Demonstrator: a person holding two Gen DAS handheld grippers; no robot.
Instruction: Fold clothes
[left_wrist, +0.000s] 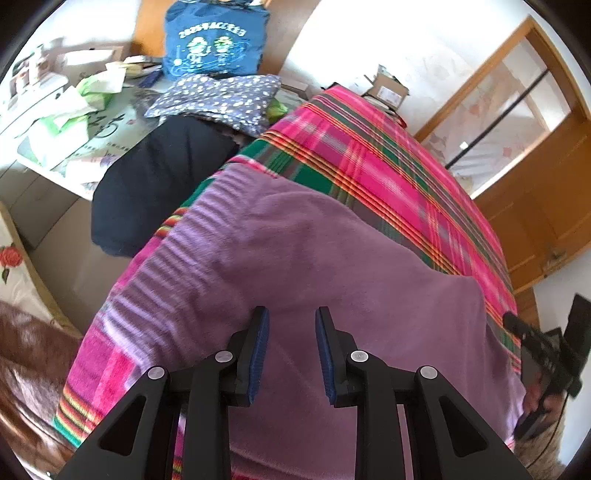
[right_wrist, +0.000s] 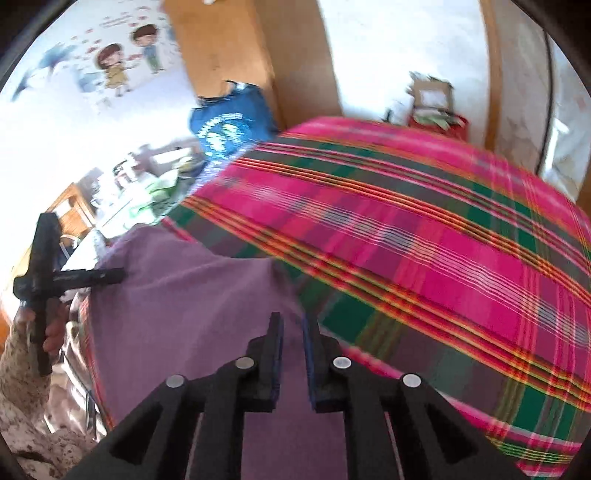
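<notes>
The left tool (left_wrist: 291, 314) points steeply down, its two blue-padded fingers (left_wrist: 258, 354) standing apart with a clear gap and nothing pinched between them. In the right wrist view it shows from the side at the left edge, gripped by a hand (right_wrist: 51, 325) in a speckled sleeve (right_wrist: 22, 376).

The right tool (right_wrist: 291, 321) also points steeply down. Its fingers (right_wrist: 275, 354) stand close together with only a narrow slot between the pads, and nothing is clamped there. In the left wrist view it sits at the right edge, with the hand (left_wrist: 541, 398) that holds it below it.
</notes>
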